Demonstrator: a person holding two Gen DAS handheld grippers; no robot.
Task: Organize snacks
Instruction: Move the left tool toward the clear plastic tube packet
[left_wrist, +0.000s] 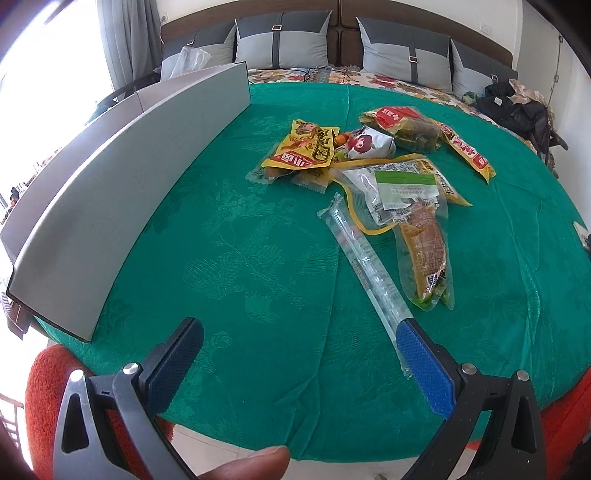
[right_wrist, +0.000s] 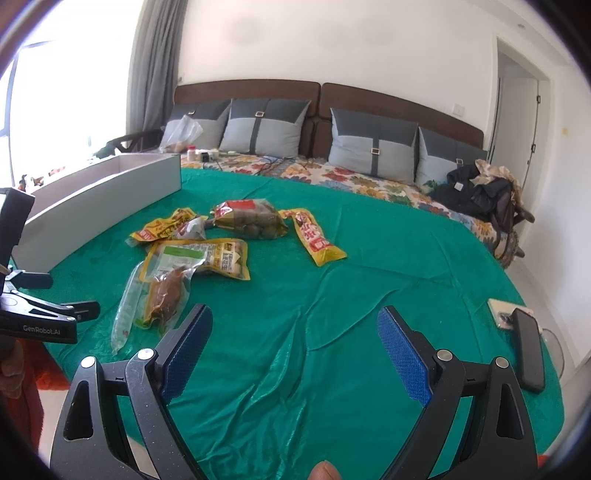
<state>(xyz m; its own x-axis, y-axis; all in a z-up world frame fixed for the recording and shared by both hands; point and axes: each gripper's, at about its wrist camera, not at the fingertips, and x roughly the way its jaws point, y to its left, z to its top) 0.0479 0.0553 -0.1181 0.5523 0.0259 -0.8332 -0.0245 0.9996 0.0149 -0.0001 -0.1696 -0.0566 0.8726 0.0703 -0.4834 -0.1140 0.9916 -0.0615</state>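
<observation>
Both grippers' fingers gape wide and empty; only the right view shows a phone (right_wrist: 529, 349).

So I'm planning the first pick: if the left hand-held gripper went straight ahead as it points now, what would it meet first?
Probably bare green cloth. The left hand-held gripper is open, and the long clear tube packet lies along its right finger rather than between the two. Farther on sits the yellow snack pack, though depth is unclear.

Two wrist views over one bed

Both face the headboard at 12 o'clock, low and close over the green cover (left_wrist: 258, 240); the snack pile (right_wrist: 207, 240) appears in both.
</observation>
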